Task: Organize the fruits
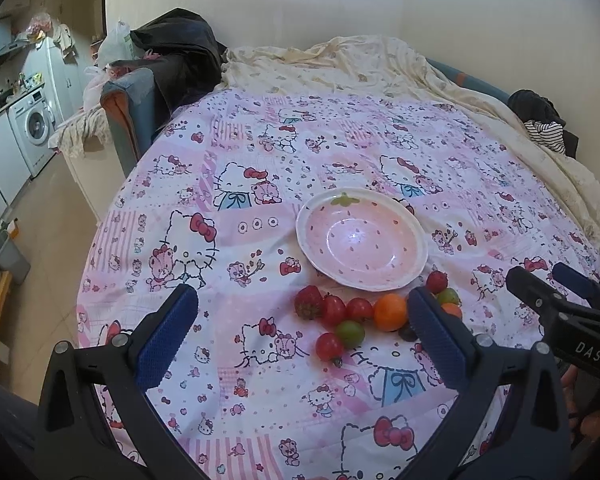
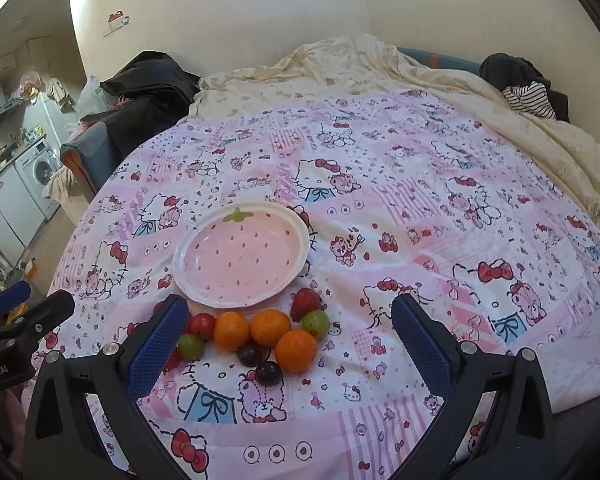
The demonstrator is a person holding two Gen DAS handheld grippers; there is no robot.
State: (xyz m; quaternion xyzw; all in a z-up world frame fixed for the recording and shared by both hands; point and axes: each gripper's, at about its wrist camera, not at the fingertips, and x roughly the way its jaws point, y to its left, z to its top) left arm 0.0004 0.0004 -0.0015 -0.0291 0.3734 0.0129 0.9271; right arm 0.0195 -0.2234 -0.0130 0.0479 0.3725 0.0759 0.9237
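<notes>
Lying in a loose cluster on the pink cartoon-cat bedsheet, the fruits sit just in front of the strawberry-patterned plate, none of them on it. From the right wrist view, three oranges sit together in the middle, with a strawberry and a green tomato to their right, two dark grapes nearest the camera, and a red tomato plus another green one to the left. A second strawberry shows at the left end of the group in the left wrist view.

The right gripper hangs above the cluster with its blue-padded fingers spread wide, holding nothing. The left gripper hovers likewise, spread apart and empty. Behind the sheet lies a crumpled cream blanket; a washing machine stands far left.
</notes>
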